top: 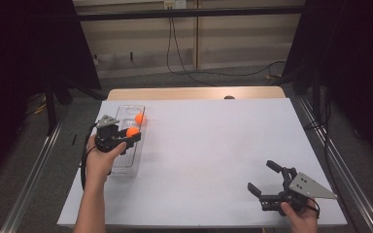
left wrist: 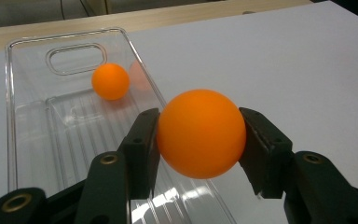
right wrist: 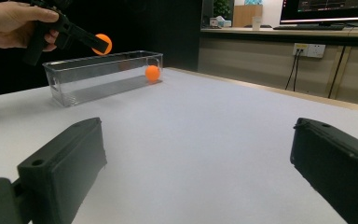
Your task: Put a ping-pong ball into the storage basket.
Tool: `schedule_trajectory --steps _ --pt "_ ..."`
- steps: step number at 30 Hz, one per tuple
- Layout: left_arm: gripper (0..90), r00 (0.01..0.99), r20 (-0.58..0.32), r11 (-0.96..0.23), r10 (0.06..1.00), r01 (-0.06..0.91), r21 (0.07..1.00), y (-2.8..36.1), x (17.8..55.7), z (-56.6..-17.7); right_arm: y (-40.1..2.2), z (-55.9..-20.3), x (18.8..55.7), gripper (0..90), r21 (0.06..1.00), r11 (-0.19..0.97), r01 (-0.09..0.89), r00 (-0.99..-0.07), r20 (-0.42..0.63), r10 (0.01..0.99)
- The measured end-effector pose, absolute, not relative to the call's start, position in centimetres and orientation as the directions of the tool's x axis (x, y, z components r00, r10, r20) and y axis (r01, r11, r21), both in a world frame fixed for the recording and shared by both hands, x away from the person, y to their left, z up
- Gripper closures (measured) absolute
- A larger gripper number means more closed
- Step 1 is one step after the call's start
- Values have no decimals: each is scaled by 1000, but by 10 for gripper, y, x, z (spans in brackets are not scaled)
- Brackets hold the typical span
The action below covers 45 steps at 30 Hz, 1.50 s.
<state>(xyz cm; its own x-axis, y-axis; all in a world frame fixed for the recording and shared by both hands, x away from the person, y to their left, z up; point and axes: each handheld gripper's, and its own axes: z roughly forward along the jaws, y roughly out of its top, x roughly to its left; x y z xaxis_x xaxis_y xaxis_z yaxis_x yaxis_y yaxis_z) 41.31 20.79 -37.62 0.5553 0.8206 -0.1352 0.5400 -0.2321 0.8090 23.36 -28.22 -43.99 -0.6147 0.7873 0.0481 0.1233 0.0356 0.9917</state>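
My left gripper (top: 132, 134) (left wrist: 200, 135) is shut on an orange ball (top: 132, 131) (left wrist: 201, 134) (right wrist: 103, 44), holding it above the right rim of a clear plastic bin (top: 128, 167) (left wrist: 14, 102) (right wrist: 88, 77). A second orange ball (top: 139, 118) (left wrist: 110, 81) (right wrist: 152, 73) lies inside the bin near its far end. My right gripper (top: 262, 178) (right wrist: 200, 168) rests open near the front right corner of the white table (top: 213, 145), nothing between its jaws.
The bin lies lengthwise along the table's left side. A wooden strip (top: 194, 93) edges the table's far side. Metal rails (top: 29, 179) run along the floor on both sides, and cables (top: 184, 68) lie on the floor beyond.
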Motion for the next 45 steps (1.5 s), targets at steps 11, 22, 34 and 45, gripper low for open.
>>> schedule_trajectory --steps 11,22,34,45 --pt "509 544 -136 -222 828 541 811 212 413 -377 -282 -440 234 24 992 36 123 -615 48 787" --pt "509 522 -129 -209 843 540 815 221 414 -378 -282 -440 234 24 992 36 123 -616 48 786" --pt "507 502 -103 -223 858 548 806 222 416 -382 -282 -440 234 23 992 36 123 -616 48 787" --pt "508 476 -91 -225 875 565 794 226 418 -389 -282 -440 234 24 992 37 123 -616 47 786"
